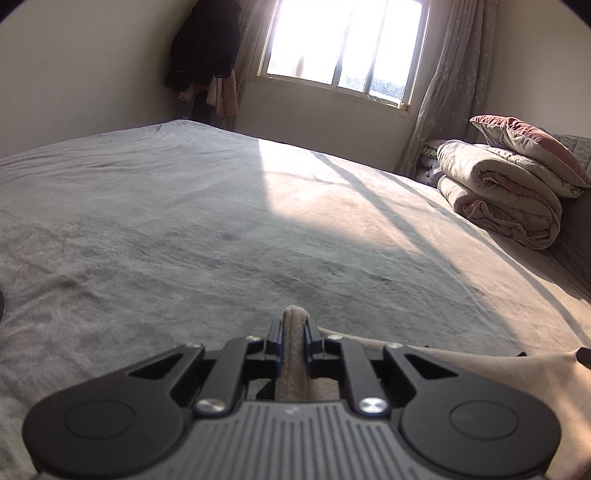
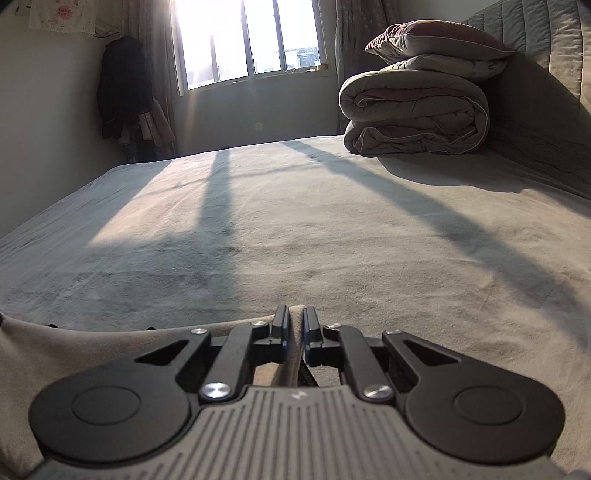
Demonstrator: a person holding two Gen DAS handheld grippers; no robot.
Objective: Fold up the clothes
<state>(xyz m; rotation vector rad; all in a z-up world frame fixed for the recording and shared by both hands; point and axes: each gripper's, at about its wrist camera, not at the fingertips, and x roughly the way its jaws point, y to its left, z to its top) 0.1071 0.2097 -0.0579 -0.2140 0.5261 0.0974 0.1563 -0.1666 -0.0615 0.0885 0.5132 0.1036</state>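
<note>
I have the left gripper (image 1: 294, 326) and right gripper (image 2: 294, 325) each pinched on an edge fold of the beige garment (image 1: 461, 365) at bottom of frame over the bed (image 1: 184, 221); soft, light, limp cloth, best held at corners.

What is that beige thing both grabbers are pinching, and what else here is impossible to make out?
- Beige garment: its kind and full shape are unknown; in both views the left gripper and right gripper, each shut on a fold, cover it, and the bottom edge cuts it off.
- View through the window: washed out by glare.
- Dark clothes hanging in the corner: too shadowed to identify.
- Wall poster: cut by the top edge, print too small.
</note>
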